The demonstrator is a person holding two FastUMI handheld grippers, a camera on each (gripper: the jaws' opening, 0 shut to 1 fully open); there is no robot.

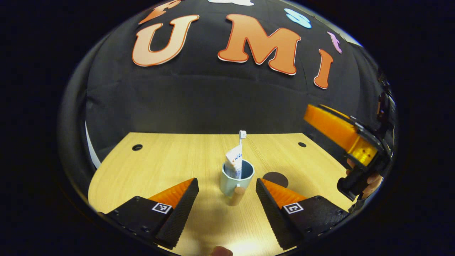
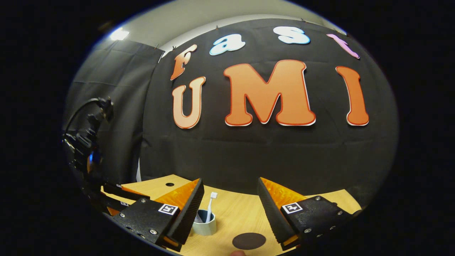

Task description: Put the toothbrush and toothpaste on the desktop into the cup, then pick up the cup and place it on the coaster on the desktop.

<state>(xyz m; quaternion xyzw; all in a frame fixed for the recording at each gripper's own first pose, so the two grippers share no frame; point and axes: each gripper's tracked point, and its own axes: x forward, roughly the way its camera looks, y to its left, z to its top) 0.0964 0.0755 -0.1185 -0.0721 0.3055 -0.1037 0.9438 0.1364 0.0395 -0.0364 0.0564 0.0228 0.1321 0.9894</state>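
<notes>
Light wood-grain desktop (image 1: 160,167) spans the lower half of the left gripper view, with two small dark round holes (image 1: 137,147) near its far corners.

Left gripper (image 1: 225,186) sits bottom centre of that view, fingers spread wide, gripping nothing; the cup stands just beyond the gap between the tips, apart from both.

Right gripper (image 2: 230,186) is at the bottom of the right gripper view, fingers likewise released and empty. In the left gripper view it shows at the right edge, raised above the desktop, with a hand (image 1: 369,179) holding it.

Pale blue-grey cup with a wooden handle (image 1: 234,181) stands upright, centre of the desktop.

Dark round flat coaster (image 1: 275,179) lies just right of the cup, bare; in the right gripper view it is at bottom centre (image 2: 249,240), cup to its left.

White toothpaste tube (image 1: 234,161) stands in the cup.

White toothbrush (image 1: 242,137) stands in the cup, head up, behind the tube.
</notes>
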